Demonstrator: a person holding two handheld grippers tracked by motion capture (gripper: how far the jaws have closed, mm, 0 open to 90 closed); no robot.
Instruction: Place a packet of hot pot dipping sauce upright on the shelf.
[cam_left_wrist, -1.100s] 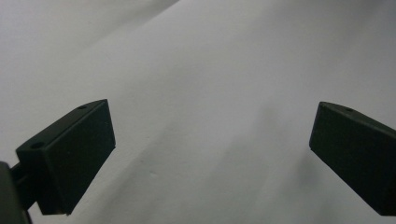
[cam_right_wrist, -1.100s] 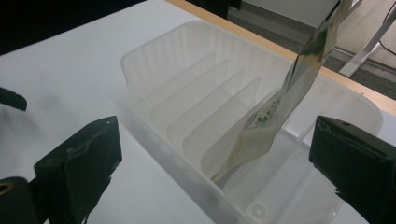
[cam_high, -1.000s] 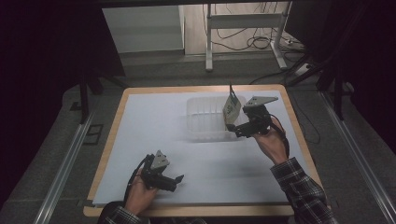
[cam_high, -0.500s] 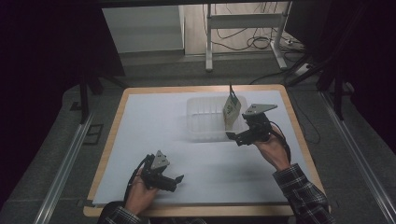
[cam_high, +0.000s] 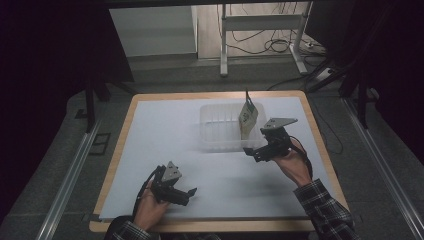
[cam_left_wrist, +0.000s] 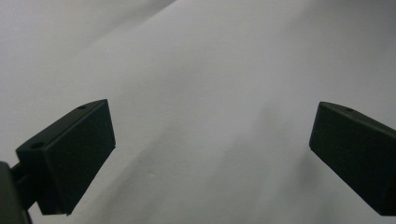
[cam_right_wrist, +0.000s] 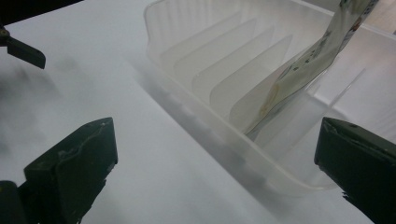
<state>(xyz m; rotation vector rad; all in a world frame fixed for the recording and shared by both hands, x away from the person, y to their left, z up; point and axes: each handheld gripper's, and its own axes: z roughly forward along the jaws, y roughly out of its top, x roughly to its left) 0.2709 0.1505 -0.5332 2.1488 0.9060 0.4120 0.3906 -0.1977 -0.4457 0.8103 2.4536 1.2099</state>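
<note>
Jaws of the right hand-held gripper (cam_high: 248, 151) stood wide apart and held nothing, hovering just beside the near wall of the clear rack (cam_high: 210, 131). In the right gripper view the rack (cam_right_wrist: 196, 60) showed its row of ribbed slots, and the packet (cam_right_wrist: 303, 65) leaned tilted in a slot at the rack's right end, its top sticking up above the rim. From the high view the packet (cam_high: 247, 119) stood just beyond the gripper, apart from the jaws. The left hand-held gripper (cam_high: 189, 194) lay low at the near edge of the white worktop (cam_high: 165, 130), well apart from the rack; its jaws were spread too and empty, with bare worktop (cam_left_wrist: 210, 93) between them. The step in hand looked like the release after slotting the packet. The next move would likely call for lifting the right gripper clear without brushing the leaning packet
</note>
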